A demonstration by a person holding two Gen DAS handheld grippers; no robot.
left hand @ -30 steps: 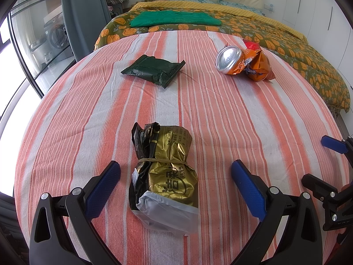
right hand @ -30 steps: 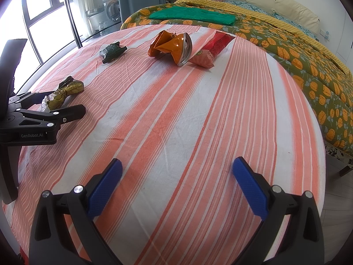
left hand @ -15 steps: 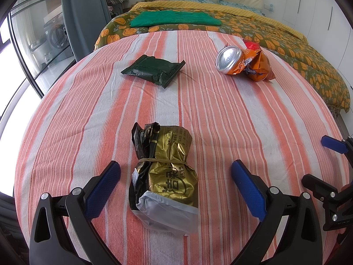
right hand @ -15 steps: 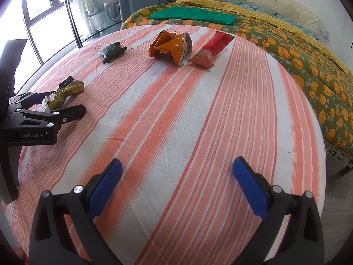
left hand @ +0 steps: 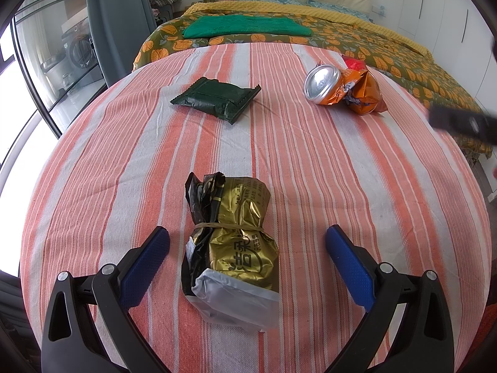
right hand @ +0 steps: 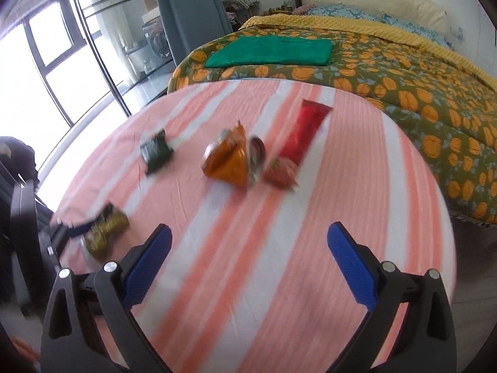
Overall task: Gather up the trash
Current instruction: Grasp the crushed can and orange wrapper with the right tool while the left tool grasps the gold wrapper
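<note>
A crumpled gold and black packet (left hand: pixel 236 242) lies on the striped tablecloth (left hand: pixel 326 168), between the open fingers of my left gripper (left hand: pixel 247 248). Farther off lie a dark green packet (left hand: pixel 216 99) and a crushed orange can (left hand: pixel 335 88) with an orange wrapper. In the blurred right wrist view my right gripper (right hand: pixel 248 248) is open and empty above the table. Beyond it are the orange can (right hand: pixel 233 161), a red wrapper (right hand: pixel 303 133), the green packet (right hand: pixel 155 150) and the gold packet (right hand: pixel 105 236).
A bed with an orange-leaf cover (left hand: pixel 357 35) and a folded green cloth (left hand: pixel 245 26) stands behind the table. Glass doors (left hand: pixel 46 62) and a grey curtain (left hand: pixel 121 15) are at the left. The table edge drops off at the right (right hand: pixel 447 217).
My right gripper has risen and swung fast, so its view now looks down on the table from higher up and is blurred. My left gripper has not moved.
</note>
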